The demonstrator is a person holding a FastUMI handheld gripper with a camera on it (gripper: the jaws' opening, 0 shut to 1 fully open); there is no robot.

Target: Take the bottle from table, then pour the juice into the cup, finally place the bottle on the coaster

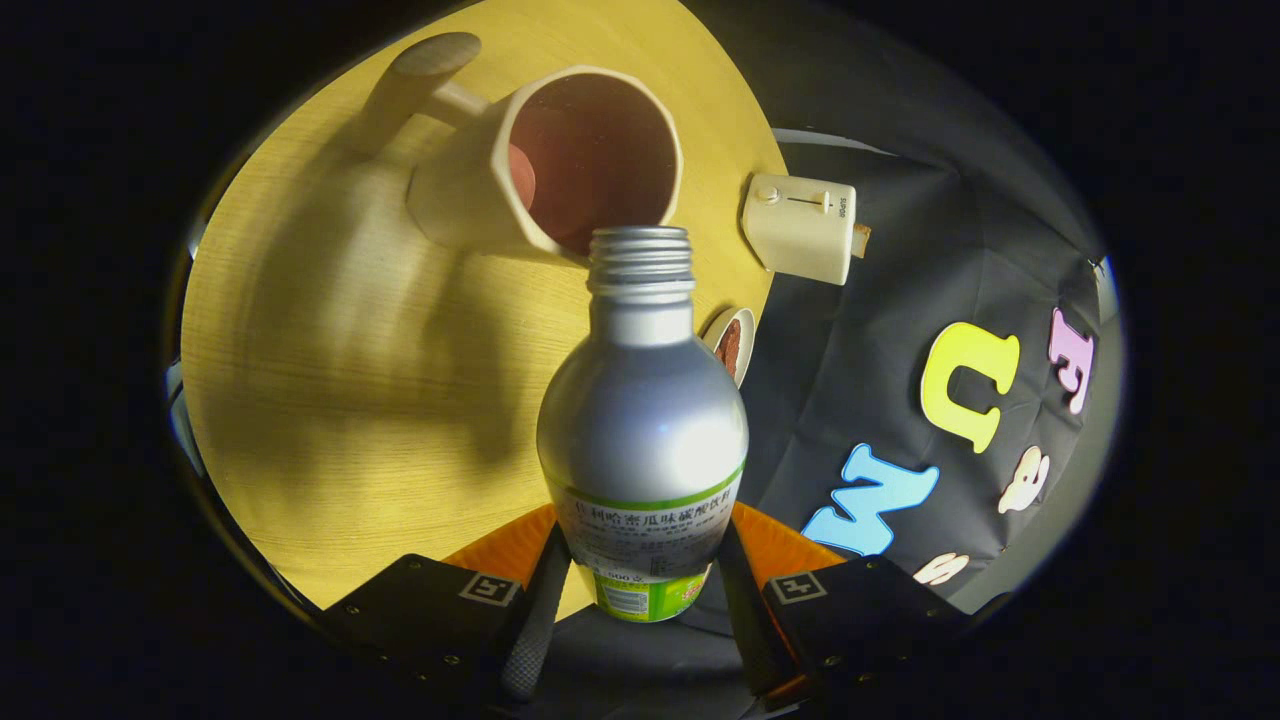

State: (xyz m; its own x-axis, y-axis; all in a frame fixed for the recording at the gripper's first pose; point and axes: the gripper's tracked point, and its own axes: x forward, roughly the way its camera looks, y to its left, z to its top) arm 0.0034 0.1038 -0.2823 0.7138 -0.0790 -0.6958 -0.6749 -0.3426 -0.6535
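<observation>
Silver aluminium bottle with green label (642, 430) sits centre frame, uncapped, clamped between the two fingers of the gripper (640, 600), mouth tipped toward the cream faceted cup (520, 165) at upper centre on the round wooden table (330, 400). Pour step: keep the neck over the rim, tilt slowly. Likely coaster (730, 345) just right of the neck; cream toaster (800, 228) beyond.

A round, light wood-grain desk (330, 400) lies beyond the claw (640, 600). On it, well ahead of the claw, stands a cream faceted cup (470, 190) with a wooden handle. A cream toaster (800, 228) sits at the desk's edge beside the cup, and a small round coaster (730, 345) lies nearer.
</observation>
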